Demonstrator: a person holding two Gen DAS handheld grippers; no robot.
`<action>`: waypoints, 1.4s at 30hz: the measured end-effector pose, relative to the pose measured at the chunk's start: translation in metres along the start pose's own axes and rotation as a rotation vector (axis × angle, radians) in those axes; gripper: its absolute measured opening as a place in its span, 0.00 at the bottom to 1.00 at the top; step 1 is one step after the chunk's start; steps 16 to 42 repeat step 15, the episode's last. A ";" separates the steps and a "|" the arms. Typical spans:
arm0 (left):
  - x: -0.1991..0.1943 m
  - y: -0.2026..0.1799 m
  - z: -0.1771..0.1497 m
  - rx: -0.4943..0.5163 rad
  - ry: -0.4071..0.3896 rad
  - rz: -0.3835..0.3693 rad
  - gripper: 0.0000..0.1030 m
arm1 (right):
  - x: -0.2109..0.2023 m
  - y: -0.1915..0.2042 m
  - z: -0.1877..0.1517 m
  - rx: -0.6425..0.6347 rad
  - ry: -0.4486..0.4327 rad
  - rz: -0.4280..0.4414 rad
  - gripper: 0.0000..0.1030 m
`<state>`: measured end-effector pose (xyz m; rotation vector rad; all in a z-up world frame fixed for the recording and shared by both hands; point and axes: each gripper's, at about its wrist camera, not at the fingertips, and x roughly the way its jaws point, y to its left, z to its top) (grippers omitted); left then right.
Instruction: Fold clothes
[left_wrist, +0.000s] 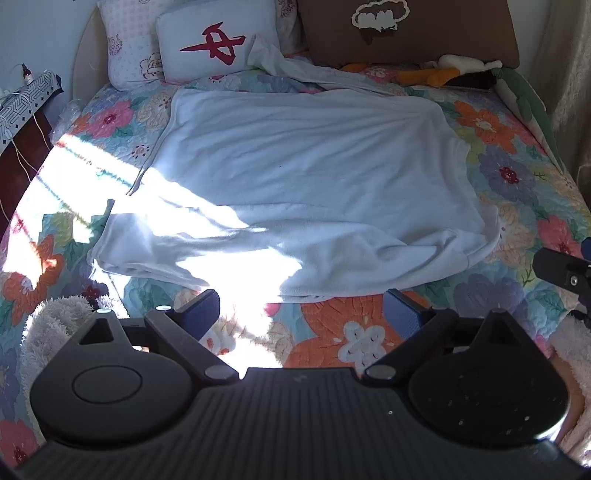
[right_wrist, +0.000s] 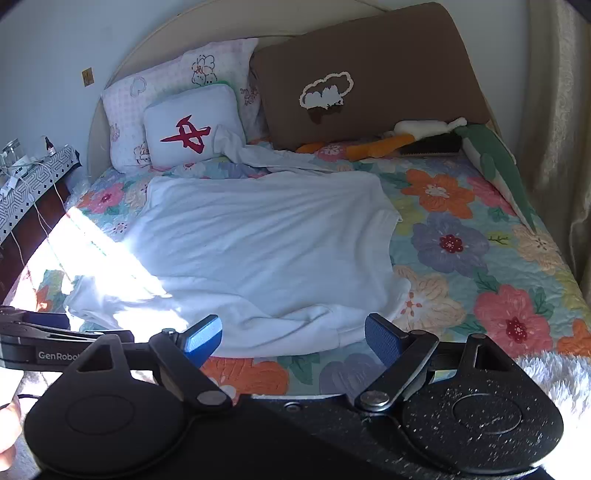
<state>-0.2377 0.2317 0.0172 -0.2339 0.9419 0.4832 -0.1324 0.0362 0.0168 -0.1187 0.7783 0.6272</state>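
Observation:
A pale blue-white garment (left_wrist: 303, 192) (right_wrist: 258, 243) lies spread over the floral quilt, one sleeve trailing up toward the pillows. Its near hem is rumpled and partly washed out by a band of sunlight. My left gripper (left_wrist: 301, 314) hovers open just short of that hem, blue pads wide apart over bare quilt. My right gripper (right_wrist: 293, 338) is open too, with the hem's edge showing in the gap between its pads and not pinched. In the right wrist view the left gripper (right_wrist: 44, 332) shows at the left edge.
The floral quilt (left_wrist: 509, 177) (right_wrist: 461, 236) covers the bed. At the headboard stand a white cushion with a red mark (right_wrist: 188, 125), a pink pillow (right_wrist: 129, 107) and a brown cushion (right_wrist: 369, 74). Plush toys (right_wrist: 424, 136) lie at the back right. A nightstand (right_wrist: 33, 181) is at left, a curtain (right_wrist: 554, 129) at right.

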 end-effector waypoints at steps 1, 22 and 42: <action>-0.001 0.000 0.000 -0.002 -0.005 0.001 0.96 | 0.000 0.000 0.000 -0.001 -0.001 0.001 0.85; 0.001 -0.002 0.003 0.013 -0.017 0.013 0.99 | 0.007 0.007 -0.005 -0.011 0.030 0.014 0.85; 0.001 -0.002 0.003 0.013 -0.017 0.013 0.99 | 0.007 0.007 -0.005 -0.011 0.030 0.014 0.85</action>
